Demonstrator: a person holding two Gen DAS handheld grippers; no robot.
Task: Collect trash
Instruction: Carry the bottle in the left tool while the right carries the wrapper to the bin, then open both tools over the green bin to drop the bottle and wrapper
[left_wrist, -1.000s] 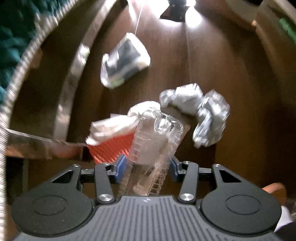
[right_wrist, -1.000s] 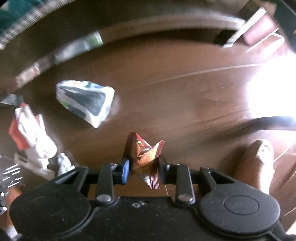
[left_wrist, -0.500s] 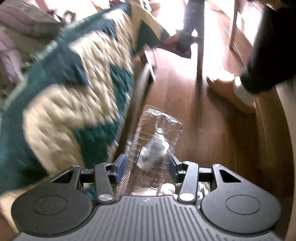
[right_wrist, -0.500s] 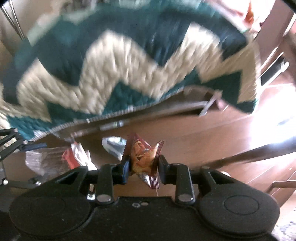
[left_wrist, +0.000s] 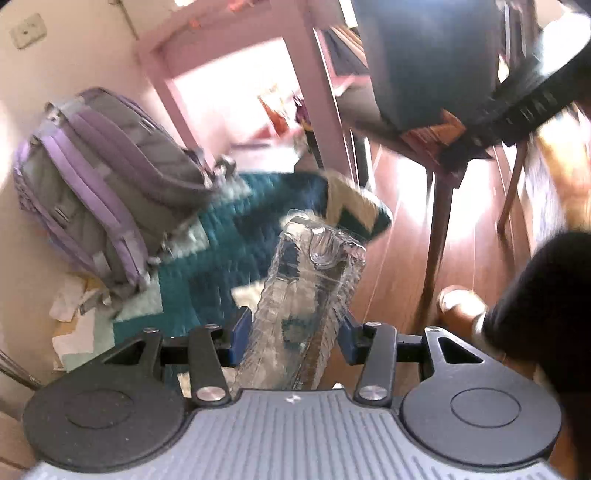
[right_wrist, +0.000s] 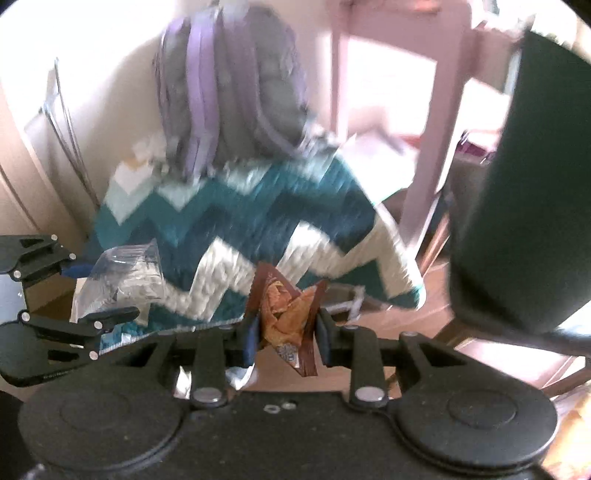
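left gripper (left_wrist: 291, 338) pinching bottle (left_wrist: 310, 295) | right gripper (right_wrist: 286, 332) pinching wrapper (right_wrist: 286, 314) | risk: crumpled bottle slips loose, lower centre

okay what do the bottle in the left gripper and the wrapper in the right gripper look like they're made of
Bottle: thin clear plastic, glossy; the blanket shows through it, and its ribbed walls look crumpled. Wrapper: seemingly plastic or foil-lined film, printed brown and orange, creased into sharp folds; blur leaves the exact film open.
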